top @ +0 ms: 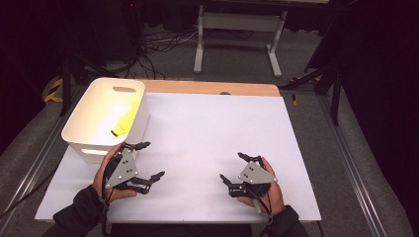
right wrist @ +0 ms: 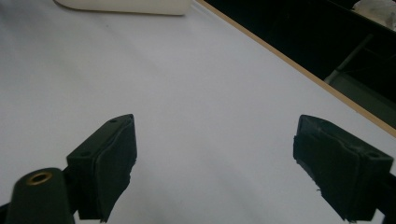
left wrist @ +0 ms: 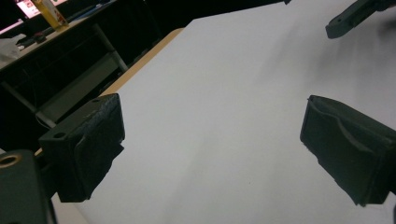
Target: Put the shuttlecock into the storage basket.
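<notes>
A white bin (top: pixel 85 136) stands at the table's left edge with a yellow object (top: pixel 124 121) lying inside it. My left gripper (top: pixel 150 160) is held just in front of the bin, open, nothing between its jaws (left wrist: pixel 212 154). My right gripper (top: pixel 232 168) rests near the front right of the white table top (top: pixel 207 128), also open and empty (right wrist: pixel 215 163). The two grippers point toward each other across bare white surface. The right gripper's fingertip (left wrist: pixel 348 16) appears at the top of the left gripper view.
The bin's base (right wrist: pixel 126 5) peeks in at the top of the right gripper view. A wooden strip (top: pixel 212 88) runs along the table's far edge. Beyond it stand a white table frame (top: pixel 237 29), cables on the floor and dark tripod legs (top: pixel 316 79).
</notes>
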The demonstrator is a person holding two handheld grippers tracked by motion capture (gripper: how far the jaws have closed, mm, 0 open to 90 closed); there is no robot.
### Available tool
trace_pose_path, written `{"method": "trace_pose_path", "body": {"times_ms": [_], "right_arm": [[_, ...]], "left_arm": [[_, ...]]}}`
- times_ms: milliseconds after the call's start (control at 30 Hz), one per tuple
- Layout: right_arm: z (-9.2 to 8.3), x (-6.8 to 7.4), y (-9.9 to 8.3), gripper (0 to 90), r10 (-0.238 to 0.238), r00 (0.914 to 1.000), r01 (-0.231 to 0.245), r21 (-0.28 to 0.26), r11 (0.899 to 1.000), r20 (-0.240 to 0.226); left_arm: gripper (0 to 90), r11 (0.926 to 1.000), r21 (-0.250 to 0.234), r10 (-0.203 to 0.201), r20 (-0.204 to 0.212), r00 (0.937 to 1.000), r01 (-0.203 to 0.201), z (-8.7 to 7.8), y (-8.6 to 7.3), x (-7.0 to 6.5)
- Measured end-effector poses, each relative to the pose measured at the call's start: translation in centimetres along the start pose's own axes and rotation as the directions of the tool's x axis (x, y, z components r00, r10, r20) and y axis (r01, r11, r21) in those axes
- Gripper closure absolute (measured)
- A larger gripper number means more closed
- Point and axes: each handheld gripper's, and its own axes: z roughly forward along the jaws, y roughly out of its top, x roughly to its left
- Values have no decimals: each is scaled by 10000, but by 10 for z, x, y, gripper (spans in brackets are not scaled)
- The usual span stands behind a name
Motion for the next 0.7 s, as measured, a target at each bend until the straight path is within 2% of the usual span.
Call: {"method": "trace_pose_path", "body": {"times_ms": [333,700], "right_arm": [[0,3,-1,141,-70,10000,70,3,10000,-57],[2,7,-2,138,-226,9997,226,45,9997,-118]], "left_arm": [[69,9993,357,81,339,9994,-93,8,-11,-9],[67,9978,648,-138,385,9992,113,2,-27,-8]]}}
